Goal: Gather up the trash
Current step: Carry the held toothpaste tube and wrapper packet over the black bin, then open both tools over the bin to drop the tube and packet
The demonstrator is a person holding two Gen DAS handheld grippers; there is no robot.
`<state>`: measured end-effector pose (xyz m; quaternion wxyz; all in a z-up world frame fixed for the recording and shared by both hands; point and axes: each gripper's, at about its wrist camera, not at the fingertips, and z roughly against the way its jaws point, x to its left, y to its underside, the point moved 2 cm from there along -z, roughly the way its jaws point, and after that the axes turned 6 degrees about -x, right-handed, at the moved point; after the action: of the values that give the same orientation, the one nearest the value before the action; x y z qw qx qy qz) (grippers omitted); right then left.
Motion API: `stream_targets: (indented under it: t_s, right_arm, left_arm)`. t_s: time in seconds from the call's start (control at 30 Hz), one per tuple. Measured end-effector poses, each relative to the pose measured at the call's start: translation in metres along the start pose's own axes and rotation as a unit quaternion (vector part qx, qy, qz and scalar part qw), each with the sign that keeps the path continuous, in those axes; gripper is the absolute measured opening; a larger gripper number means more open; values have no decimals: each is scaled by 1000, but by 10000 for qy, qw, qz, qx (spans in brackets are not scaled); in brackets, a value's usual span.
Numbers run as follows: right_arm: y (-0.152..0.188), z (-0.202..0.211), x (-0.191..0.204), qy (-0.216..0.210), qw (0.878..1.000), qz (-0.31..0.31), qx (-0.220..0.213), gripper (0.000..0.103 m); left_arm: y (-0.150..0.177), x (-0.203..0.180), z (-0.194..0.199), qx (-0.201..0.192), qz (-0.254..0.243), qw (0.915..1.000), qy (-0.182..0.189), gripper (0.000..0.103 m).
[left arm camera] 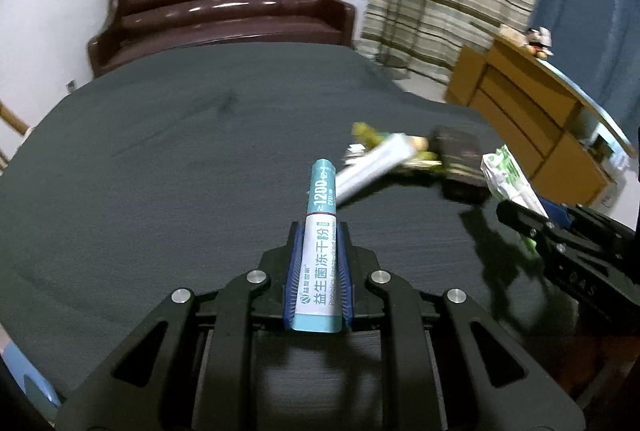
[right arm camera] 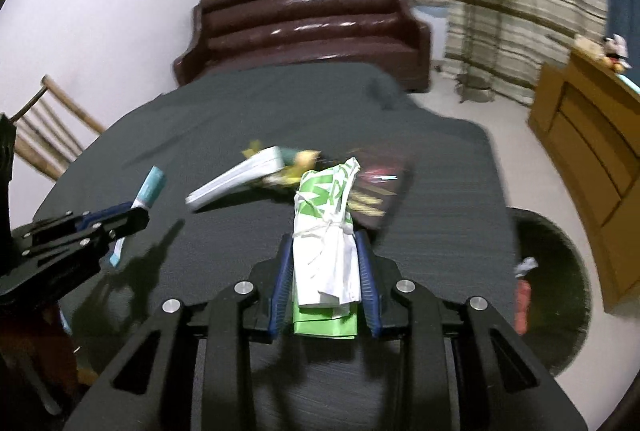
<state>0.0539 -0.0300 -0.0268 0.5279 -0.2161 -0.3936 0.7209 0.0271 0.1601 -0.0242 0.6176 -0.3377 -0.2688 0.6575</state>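
Observation:
My left gripper [left arm camera: 318,231] is shut on a teal-and-white powder sachet [left arm camera: 320,211] that sticks out forward past the fingertips. In the right wrist view the same gripper [right arm camera: 128,221] and sachet [right arm camera: 150,187] appear at the left. My right gripper [right arm camera: 324,239] is shut on a white-and-green bag [right arm camera: 324,207] tied into a bundle; it shows at the right in the left wrist view too [left arm camera: 508,175]. Both hover above a table under a dark cloth [left arm camera: 160,151]. Ahead on the cloth lie a white flat packet [right arm camera: 236,179], a yellow-green wrapper [right arm camera: 300,161] and a dark box [right arm camera: 380,187].
A brown leather sofa [left arm camera: 224,3] stands beyond the table's far edge. A wooden cabinet [right arm camera: 592,159] is on the right. On the floor by the table's right side sits a dark round shape [right arm camera: 560,271] with a crumpled white scrap. A wooden chair [right arm camera: 48,127] stands at left.

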Motion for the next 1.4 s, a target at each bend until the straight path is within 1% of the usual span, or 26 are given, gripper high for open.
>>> stream_targets:
  t_s: [0.07, 0.17, 0.4, 0.6, 0.67, 0.8, 0.93, 1.07, 1.4]
  right_arm:
    - [0, 8, -14, 170, 9998, -61, -98, 31]
    - [0, 21, -46, 527, 9981, -226, -230, 31]
    - [5, 41, -110, 1192, 9908, -546, -338, 32]
    - [9, 46, -154, 1605, 9838, -696, -390, 32]
    - [10, 45, -161, 1668, 9824, -748, -389, 32]
    - [12, 45, -180, 1744, 9796, -912, -403, 31]
    - [13, 42, -192, 1803, 9781, -958, -402, 31]
    - [12, 38, -205, 1806, 9770, -1057, -409, 31]
    - [15, 28, -215, 1741, 9768, -1197, -351, 32]
  left_arm:
    - [-2, -19, -2, -26, -136, 9998, 138, 17]
    - [-6, -49, -6, -80, -338, 9987, 382, 17]
    - [-18, -122, -23, -180, -761, 9926, 926, 17]
    - [-21, -177, -40, -224, -1106, 9869, 1156, 17]
    - [-22, -196, -47, -199, -1207, 9847, 1239, 17]
    - [-24, -223, -59, -180, -1379, 9817, 1300, 17]
    - [-21, -241, -71, -108, -1497, 9800, 1303, 17]
    - [-21, -253, -83, -36, -1605, 9786, 1288, 17]
    - [-20, -270, -109, 182, -1805, 9754, 1248, 18]
